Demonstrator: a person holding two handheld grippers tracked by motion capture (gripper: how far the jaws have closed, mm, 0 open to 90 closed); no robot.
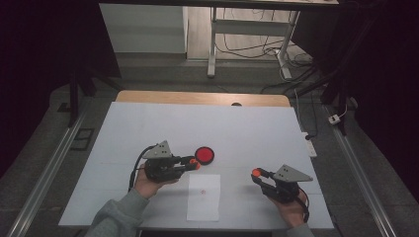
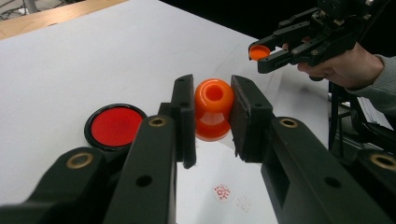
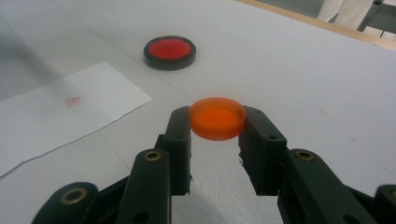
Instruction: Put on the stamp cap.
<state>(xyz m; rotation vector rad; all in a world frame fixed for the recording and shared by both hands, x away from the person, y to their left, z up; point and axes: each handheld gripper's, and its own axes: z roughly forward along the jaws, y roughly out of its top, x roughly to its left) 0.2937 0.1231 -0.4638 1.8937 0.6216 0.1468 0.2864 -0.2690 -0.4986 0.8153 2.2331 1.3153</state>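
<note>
Orange plastic is filling both grips: the left gripper (image 2: 212, 116) is clamping an orange stamp (image 2: 213, 109) just right of the red ink pad (image 1: 204, 155), while the right gripper (image 3: 217, 126) is pinching the stamp's orange cap (image 3: 217, 117), well right of that pad, beyond the white paper (image 1: 203, 196).

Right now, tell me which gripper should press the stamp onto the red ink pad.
Left. The left gripper already clamps the orange stamp, right beside the ink pad. The right gripper holds just the orange cap, farther off.
</note>
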